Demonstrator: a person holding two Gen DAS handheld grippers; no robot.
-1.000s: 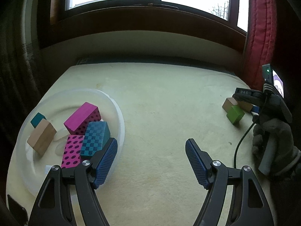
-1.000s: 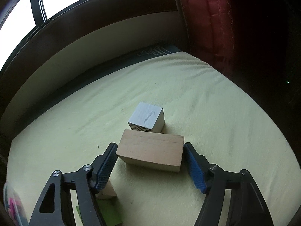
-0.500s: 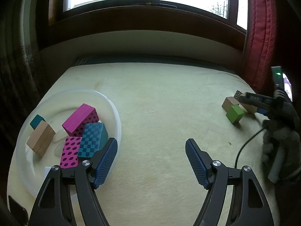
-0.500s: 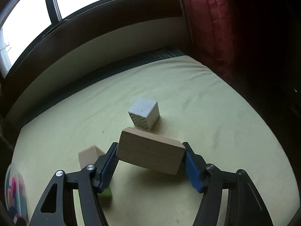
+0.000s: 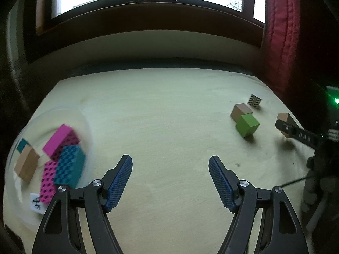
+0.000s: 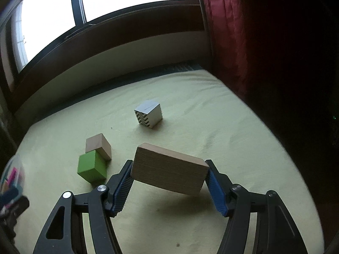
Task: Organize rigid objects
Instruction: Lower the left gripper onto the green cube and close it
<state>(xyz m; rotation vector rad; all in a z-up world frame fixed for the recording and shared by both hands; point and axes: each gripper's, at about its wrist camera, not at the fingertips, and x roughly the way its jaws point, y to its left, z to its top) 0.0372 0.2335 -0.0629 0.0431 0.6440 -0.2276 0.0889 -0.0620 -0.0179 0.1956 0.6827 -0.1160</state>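
Yellow cloth (image 6: 211,110), clamped rectangular wooden block (image 6: 169,171)

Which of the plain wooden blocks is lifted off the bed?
The long wooden block, clamped in the right gripper with its shadow beneath; the small wooden cube rests beside the green cube.

Left gripper (image 5: 170,180) agape, right gripper (image 6: 168,182) clamped.

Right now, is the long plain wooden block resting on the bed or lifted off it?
Lifted: the long plain wooden block sits tilted between the right tool's pads, with its shadow on the yellow sheet below.
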